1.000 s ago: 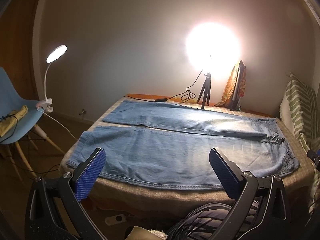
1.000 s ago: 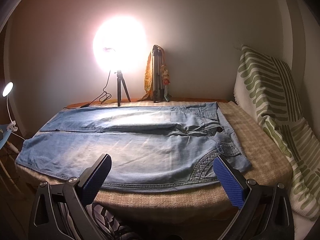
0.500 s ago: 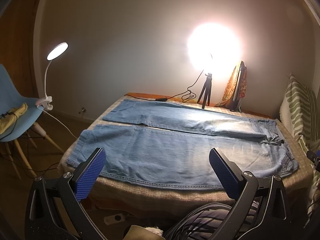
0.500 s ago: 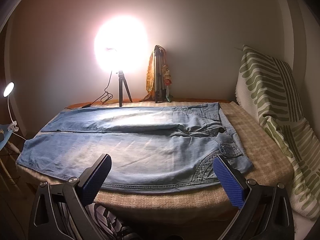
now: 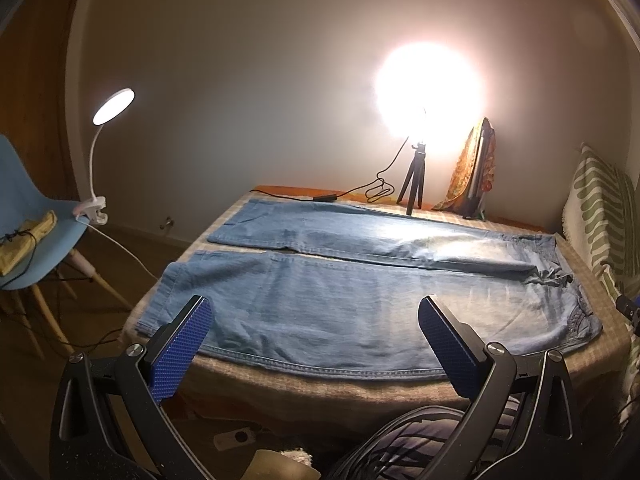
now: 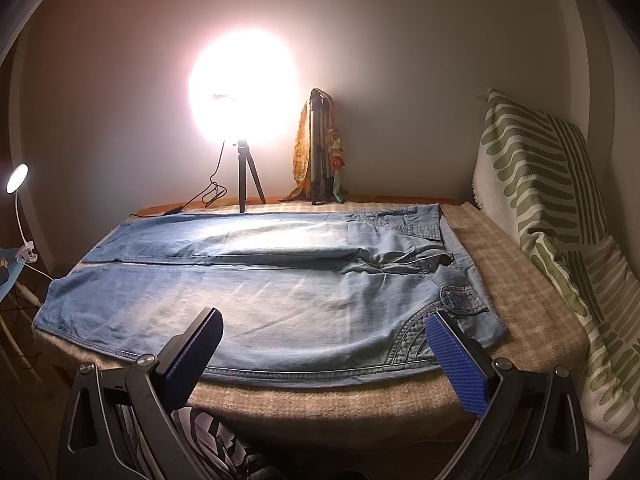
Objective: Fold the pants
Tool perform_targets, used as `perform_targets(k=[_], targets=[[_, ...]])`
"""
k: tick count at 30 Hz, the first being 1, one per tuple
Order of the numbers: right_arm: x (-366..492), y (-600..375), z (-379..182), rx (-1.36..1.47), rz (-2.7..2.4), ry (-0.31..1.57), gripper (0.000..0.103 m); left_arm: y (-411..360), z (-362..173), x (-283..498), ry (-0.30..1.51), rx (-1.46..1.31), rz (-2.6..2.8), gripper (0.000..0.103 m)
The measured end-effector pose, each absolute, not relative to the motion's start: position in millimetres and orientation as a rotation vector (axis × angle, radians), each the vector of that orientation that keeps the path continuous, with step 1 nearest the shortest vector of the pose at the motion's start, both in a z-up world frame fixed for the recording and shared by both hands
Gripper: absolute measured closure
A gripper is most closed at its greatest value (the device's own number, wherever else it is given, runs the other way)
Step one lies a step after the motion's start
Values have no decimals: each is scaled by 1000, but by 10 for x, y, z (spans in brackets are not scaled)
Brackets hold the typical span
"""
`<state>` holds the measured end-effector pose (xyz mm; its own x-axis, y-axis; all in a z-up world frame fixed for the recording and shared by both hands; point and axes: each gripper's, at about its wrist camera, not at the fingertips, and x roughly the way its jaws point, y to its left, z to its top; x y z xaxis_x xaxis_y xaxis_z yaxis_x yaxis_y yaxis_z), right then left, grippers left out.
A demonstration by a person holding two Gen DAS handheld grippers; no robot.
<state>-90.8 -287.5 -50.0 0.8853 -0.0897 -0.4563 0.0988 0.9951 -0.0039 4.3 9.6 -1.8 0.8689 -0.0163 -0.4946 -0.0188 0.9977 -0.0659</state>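
Both views creep slightly closer to jeans (image 5: 360, 304) than a second ago; nothing else shifts. Jeans lie flat, unfolded, legs apart, on blanket-covered bed (image 6: 320, 400); waistband at right, toward pillow (image 6: 560, 240). Left hand-held gripper (image 5: 316, 344) and right hand-held gripper (image 6: 328, 352) both spread wide, empty, short of near hem. Step: approach before first fold. Next: likely pinch near edge at both ends, lift, carry over far leg.

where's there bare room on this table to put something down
Free patches: the blanket strip between the jeans waistband and the striped pillow, and the near edge in front of the jeans. The back edge is crowded: ring light tripod, its cable, and a folded tripod draped with a scarf. Both the left gripper and right gripper are open.
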Motion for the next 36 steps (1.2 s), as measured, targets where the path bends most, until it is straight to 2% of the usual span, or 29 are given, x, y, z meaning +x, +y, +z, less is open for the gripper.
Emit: perform_targets(k=[15, 23, 36], targets=[[-719, -2873, -350, 17, -82, 461, 0, 242, -5, 177, 559, -81, 24, 0], [-641, -2886, -330, 27, -82, 471, 0, 363, -41, 170, 522, -117, -52, 0], [-436, -2756, -436, -59, -64, 499, 0, 408, -199, 362, 573, 10, 14, 0]])
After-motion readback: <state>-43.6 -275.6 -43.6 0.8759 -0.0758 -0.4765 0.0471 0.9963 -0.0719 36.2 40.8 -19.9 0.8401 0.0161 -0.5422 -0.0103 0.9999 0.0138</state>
